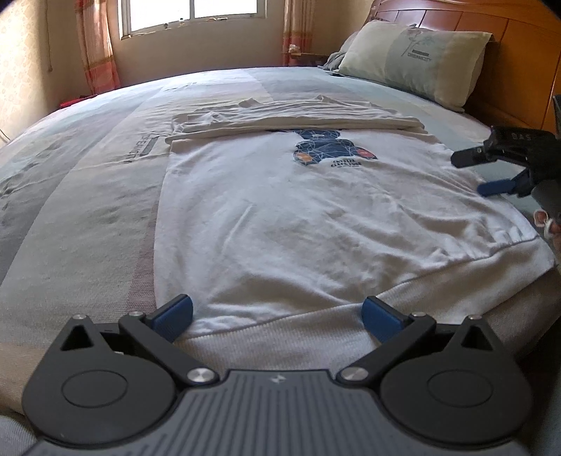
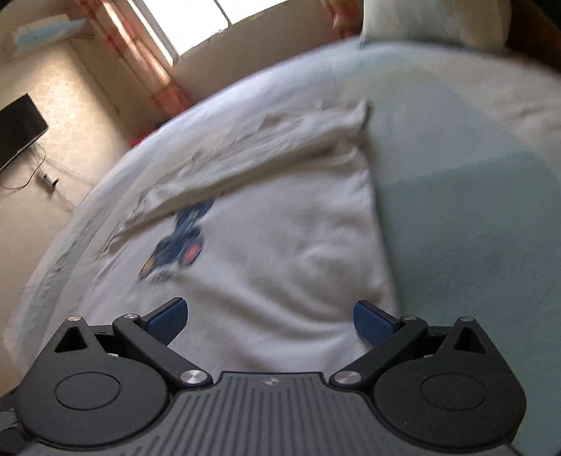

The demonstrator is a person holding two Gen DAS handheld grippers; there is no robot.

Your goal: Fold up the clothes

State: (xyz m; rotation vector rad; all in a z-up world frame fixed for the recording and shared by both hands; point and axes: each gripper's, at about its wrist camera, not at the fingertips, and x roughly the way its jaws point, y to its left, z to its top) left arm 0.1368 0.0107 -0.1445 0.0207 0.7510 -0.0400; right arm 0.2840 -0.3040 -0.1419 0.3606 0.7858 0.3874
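Observation:
A white sweatshirt (image 1: pixel 280 210) with a blue bear print (image 1: pixel 326 147) lies flat on the bed, its sleeves folded across the chest in a band (image 1: pixel 298 121). My left gripper (image 1: pixel 277 315) stands open just over the ribbed hem (image 1: pixel 280 333), nothing between its blue pads. The right gripper (image 1: pixel 491 172) hovers open above the garment's right edge in the left wrist view. Its own blurred view has the right gripper (image 2: pixel 270 321) open over the sweatshirt (image 2: pixel 280 252), with the print (image 2: pixel 178 242) ahead to the left.
The bed (image 1: pixel 87 196) carries a pale striped cover. A pillow (image 1: pixel 413 59) leans on the wooden headboard (image 1: pixel 519 52) at the back right. A window (image 1: pixel 196 14) with curtains is behind. A wall TV (image 2: pixel 17 129) hangs at the left of the right wrist view.

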